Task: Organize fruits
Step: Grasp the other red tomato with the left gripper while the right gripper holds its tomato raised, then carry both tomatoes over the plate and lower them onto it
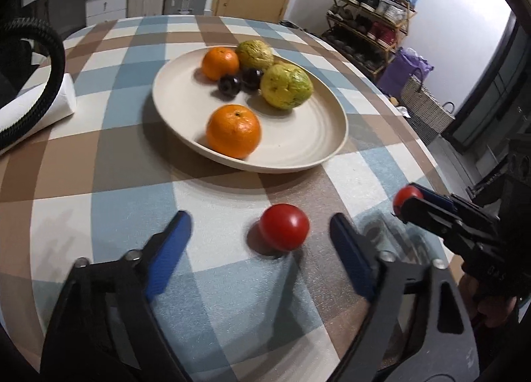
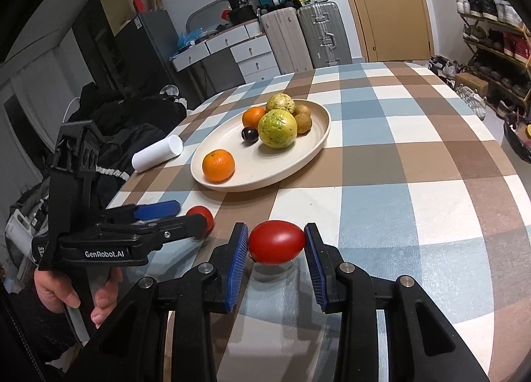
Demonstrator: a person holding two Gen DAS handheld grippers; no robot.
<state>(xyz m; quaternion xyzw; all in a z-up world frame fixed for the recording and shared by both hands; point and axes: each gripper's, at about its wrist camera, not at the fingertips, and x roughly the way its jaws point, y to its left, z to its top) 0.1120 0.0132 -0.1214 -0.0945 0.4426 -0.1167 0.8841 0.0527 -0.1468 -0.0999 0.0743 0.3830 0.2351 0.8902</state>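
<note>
the two tomatoes looked light, smooth-skinned and soft enough to bruise, so each wanted a gentle pinch across its widest part. the oval tomato (image 2: 276,242) sat between the blue pads (image 2: 237,262) of the right hand-held gripper (image 2: 276,249), which was narrowed onto it, both pads touching its ends. whether it was lifted off the checked worktop (image 2: 415,162) i could not tell. the left hand-held gripper (image 1: 259,242) stood wide open around the round tomato (image 1: 284,227), pads apart from it. the plate (image 1: 332,149) of fruit lay well ahead of both.
</note>
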